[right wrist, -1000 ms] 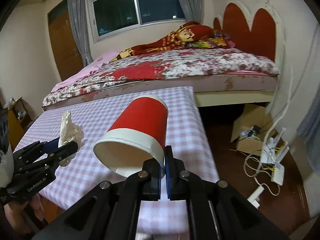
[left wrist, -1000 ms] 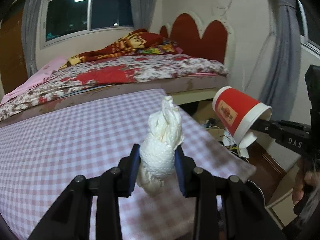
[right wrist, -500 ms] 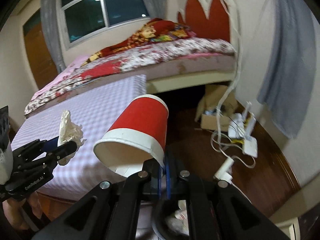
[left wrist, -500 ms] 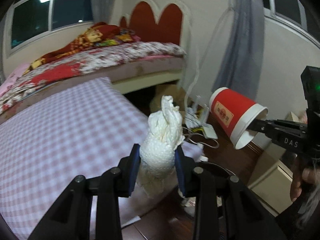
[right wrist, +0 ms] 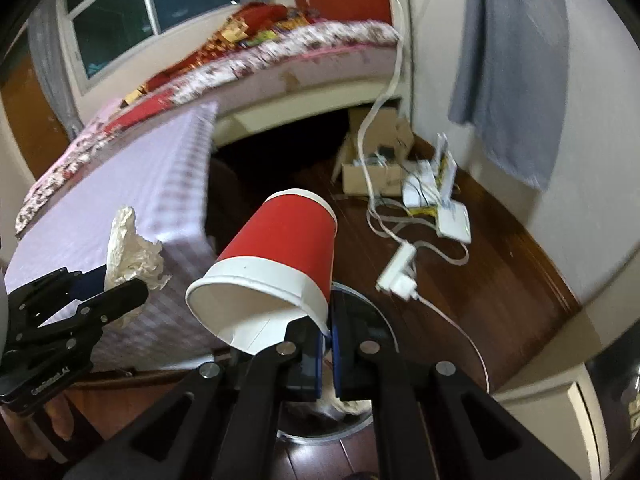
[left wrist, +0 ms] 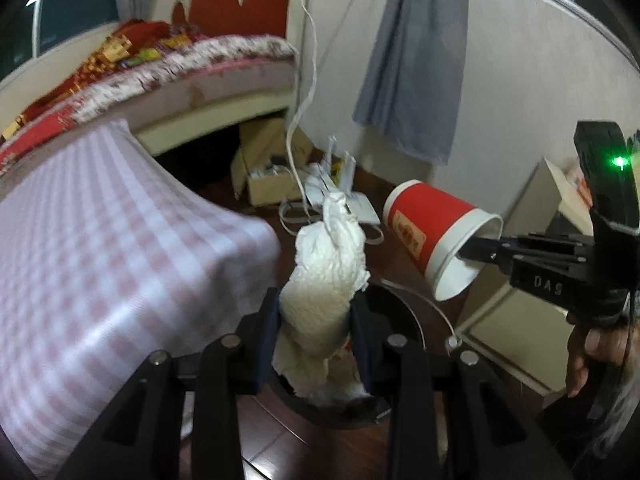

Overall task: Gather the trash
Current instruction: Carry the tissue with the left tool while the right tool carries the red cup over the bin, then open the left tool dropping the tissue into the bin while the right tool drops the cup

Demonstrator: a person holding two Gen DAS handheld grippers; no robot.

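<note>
Above the dark round bin (left wrist: 404, 312) on the floor, left gripper (left wrist: 316, 340) is clamped on crumpled tissue (left wrist: 328, 264); right gripper (right wrist: 329, 354) pinches red paper cup (right wrist: 280, 248) by its rim.

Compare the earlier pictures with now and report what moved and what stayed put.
Both grippers swung away from the checked table and tilted down over the dark bin on the floor. Nothing was released: the left gripper stays clamped on the crumpled tissue, and the right gripper still pinches the red paper cup by its rim.
</note>
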